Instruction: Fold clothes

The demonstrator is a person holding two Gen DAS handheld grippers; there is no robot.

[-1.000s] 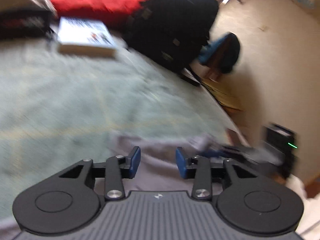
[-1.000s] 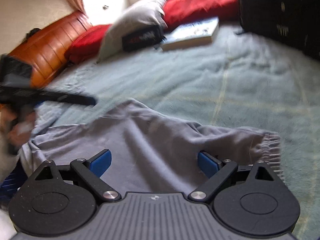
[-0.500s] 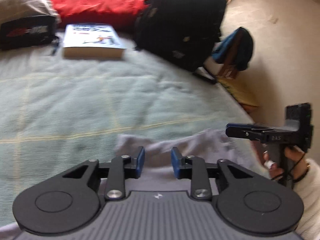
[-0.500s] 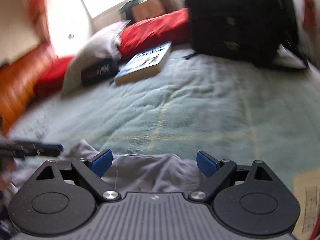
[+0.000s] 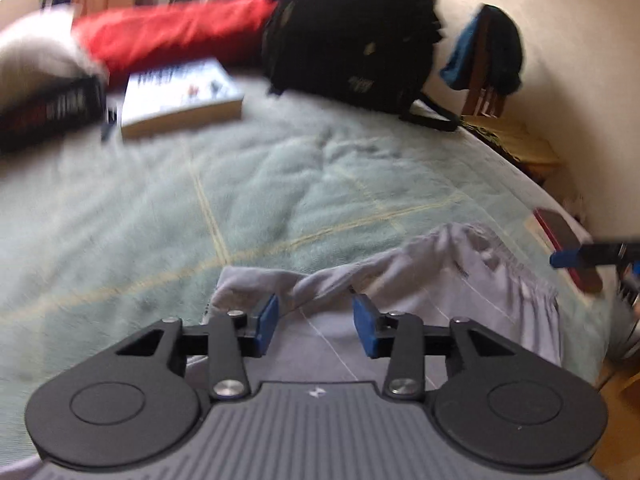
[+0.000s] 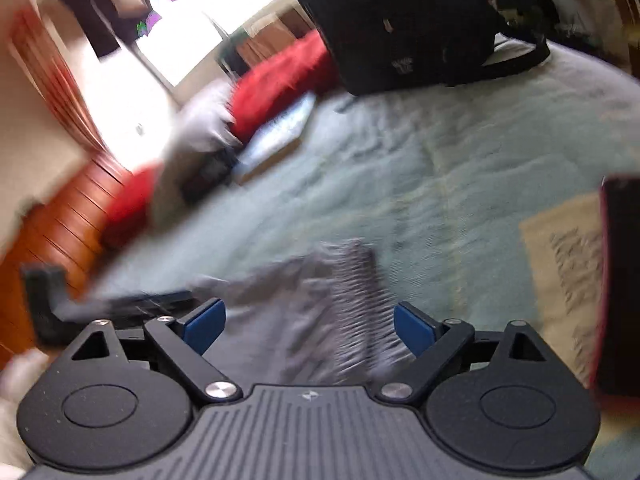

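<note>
Grey shorts (image 5: 452, 280) with an elastic waistband lie on the pale green blanket (image 5: 280, 184) near its front edge. My left gripper (image 5: 316, 322) hovers over the shorts' left end, open, with nothing between its blue pads. My right gripper (image 6: 308, 328) is wide open over the shorts' ribbed waistband (image 6: 356, 292); this view is blurred. The right gripper's blue tip (image 5: 564, 258) shows at the right edge of the left wrist view. The left gripper's black body (image 6: 52, 300) shows at the left of the right wrist view.
A book (image 5: 180, 96), a black pouch (image 5: 48, 108), a red pillow (image 5: 172, 36) and a black backpack (image 5: 352, 28) lie at the bed's far side. A dark red-edged object (image 6: 620, 272) and a printed paper (image 6: 560, 256) lie to the right. An orange wooden headboard (image 6: 52, 232) stands left.
My left gripper has opened wider over the shorts. The right gripper has swung round fast, staying wide open, so more of the waistband shows in front of it.
</note>
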